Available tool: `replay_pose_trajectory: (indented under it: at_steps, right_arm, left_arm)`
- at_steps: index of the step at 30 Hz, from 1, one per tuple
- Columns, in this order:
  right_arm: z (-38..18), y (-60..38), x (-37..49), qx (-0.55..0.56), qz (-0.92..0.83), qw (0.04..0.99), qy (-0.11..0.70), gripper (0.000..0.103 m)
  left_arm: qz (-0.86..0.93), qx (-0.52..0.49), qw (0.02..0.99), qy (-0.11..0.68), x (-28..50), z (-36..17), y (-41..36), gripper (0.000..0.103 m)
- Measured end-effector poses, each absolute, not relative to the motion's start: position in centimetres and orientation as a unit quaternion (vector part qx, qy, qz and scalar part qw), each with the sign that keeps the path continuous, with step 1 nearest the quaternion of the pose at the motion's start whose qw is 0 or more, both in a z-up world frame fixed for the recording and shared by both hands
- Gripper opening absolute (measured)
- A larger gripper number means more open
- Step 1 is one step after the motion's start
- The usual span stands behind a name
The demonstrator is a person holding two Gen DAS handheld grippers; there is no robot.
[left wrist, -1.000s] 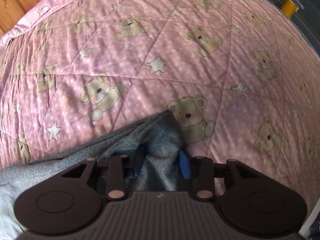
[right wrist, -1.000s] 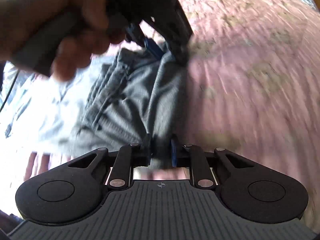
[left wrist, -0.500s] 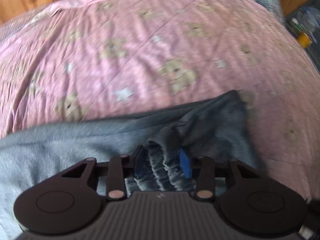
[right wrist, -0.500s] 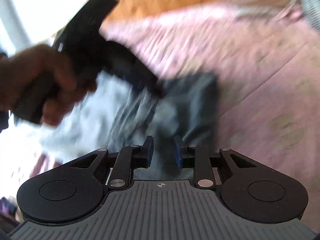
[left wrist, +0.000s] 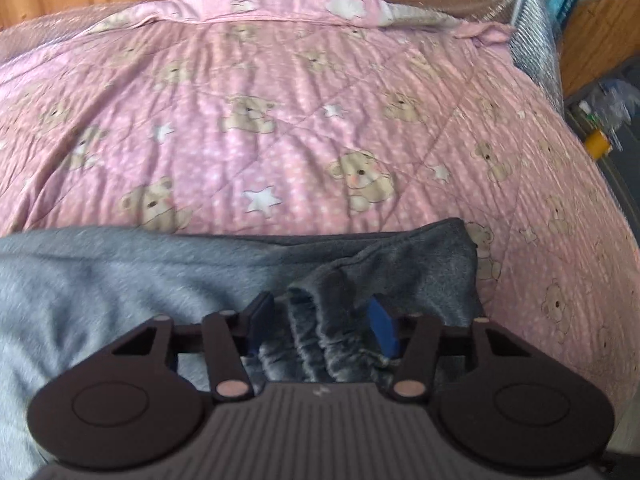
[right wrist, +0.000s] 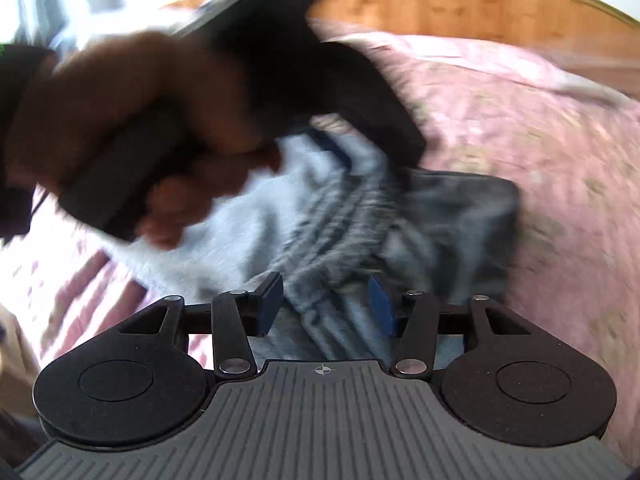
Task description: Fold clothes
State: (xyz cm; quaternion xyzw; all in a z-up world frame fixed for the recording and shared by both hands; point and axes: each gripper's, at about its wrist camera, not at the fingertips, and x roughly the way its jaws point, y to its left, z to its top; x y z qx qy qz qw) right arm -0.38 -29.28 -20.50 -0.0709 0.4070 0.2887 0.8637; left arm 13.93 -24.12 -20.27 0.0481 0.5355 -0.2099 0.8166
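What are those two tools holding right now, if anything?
Nothing: both the left tool and right tool are open, their pads spread around the grey garment's gathered waistband.

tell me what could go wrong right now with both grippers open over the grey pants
1. The left gripper is open with the gathered waistband loose between its fingers, so the fold in the grey pants may spring apart.
2. The right gripper is open too, close to the left one; they could bump.

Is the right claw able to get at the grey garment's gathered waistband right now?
Probably yes. The right claw is open with the grey garment bunched between its jaws; nothing blocks it, though the view is blurred.
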Motion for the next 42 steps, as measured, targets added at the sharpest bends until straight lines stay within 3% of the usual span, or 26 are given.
replay_pose_trajectory:
  at_steps: [1,2,3,11,14,15,16,17,18,20,21,22,23,24,26,27,28,34,37,38,40,42]
  right_arm:
    - [-20.9,-28.8,-0.4,-0.078,0.292,0.86,0.412,0.027]
    - [-21.0,-28.7,-0.4,-0.087,0.282,0.862,0.411,0.005]
    - [-20.9,-28.8,-0.5,-0.086,0.274,0.867,0.407,0.0]
    - [-18.7,-29.8,-1.6,-0.047,0.271,0.883,0.381,0.0]
    - [-18.6,-29.5,-1.9,-0.057,0.264,0.887,0.375,0.0]
    - [-18.6,-29.3,-2.0,-0.06,0.262,0.888,0.373,0.001]
    - [-18.5,-29.2,-2.1,-0.064,0.259,0.89,0.37,0.004]
    - [-18.5,-29.1,-2.2,-0.067,0.257,0.891,0.368,0.017]
    - [-18.4,-29.0,-2.3,-0.07,0.254,0.892,0.366,0.045]
    - [-18.4,-28.7,-2.5,-0.077,0.249,0.895,0.362,0.082]
    - [-18.3,-28.6,-2.6,-0.08,0.247,0.896,0.36,0.083]
    - [-18.3,-28.5,-2.7,-0.084,0.244,0.898,0.357,0.082]
    - [-18.7,-28.1,-2.6,-0.091,0.251,0.891,0.368,0.074]
    - [-19.4,-27.8,-2.5,-0.099,0.26,0.881,0.382,0.045]
    - [-20.5,-26.9,-2.7,-0.131,0.258,0.87,0.4,0.009]
    - [-20.6,-26.6,-3.0,-0.144,0.256,0.872,0.392,0.007]
    - [-20.3,-26.4,-3.2,-0.149,0.251,0.876,0.384,0.001]
    - [-19.7,-24.2,-2.6,-0.172,0.252,0.871,0.385,0.0]
    - [-20.4,-24.1,-3.2,-0.166,0.269,0.857,0.407,0.002]
    - [-19.7,-24.8,-3.7,-0.142,0.275,0.86,0.406,0.007]
    - [-17.2,-27.0,-4.7,-0.084,0.275,0.879,0.381,0.016]
    - [-15.2,-29.3,-5.3,-0.038,0.25,0.901,0.352,0.033]
  left_arm:
    - [-0.212,0.055,0.815,0.536,14.1,-20.5,-24.5,0.019]
    - [-0.214,0.062,0.814,0.537,14.2,-20.8,-24.9,0.008]
    - [-0.214,0.059,0.815,0.536,14.1,-20.4,-24.6,0.007]
    - [-0.177,0.064,0.832,0.521,12.8,-19.3,-22.7,0.007]
    - [-0.159,0.076,0.839,0.515,12.4,-19.4,-22.3,0.02]
    - [-0.153,0.079,0.841,0.513,12.3,-19.5,-22.1,0.033]
    - [-0.147,0.083,0.842,0.511,12.1,-19.5,-22.0,0.043]
    - [-0.141,0.087,0.844,0.509,12.0,-19.6,-21.8,0.058]
    - [-0.135,0.091,0.846,0.507,11.8,-19.6,-21.7,0.064]
    - [-0.123,0.087,0.845,0.513,11.7,-19.8,-21.4,0.064]
    - [-0.12,0.079,0.843,0.519,11.7,-19.9,-21.2,0.064]
    - [-0.12,0.069,0.839,0.525,11.9,-20.2,-21.0,0.064]
    - [-0.126,0.057,0.834,0.535,12.1,-20.6,-21.0,0.064]
    - [-0.139,0.041,0.825,0.546,12.4,-21.1,-21.0,0.055]
    - [-0.167,0.018,0.817,0.552,13.1,-21.2,-21.5,0.026]
    - [-0.175,0.02,0.817,0.549,13.4,-20.9,-22.0,0.016]
    - [-0.189,0.019,0.817,0.545,13.8,-20.4,-22.5,0.014]
    - [-0.189,0.026,0.818,0.542,15.9,-19.7,-22.6,0.016]
    - [-0.173,0.052,0.812,0.555,15.6,-20.8,-21.4,0.046]
    - [-0.165,0.052,0.819,0.547,15.3,-20.4,-20.8,0.057]
    - [-0.153,0.047,0.834,0.528,14.3,-18.7,-19.8,0.058]
    - [-0.162,0.038,0.846,0.506,13.3,-16.7,-19.3,0.057]
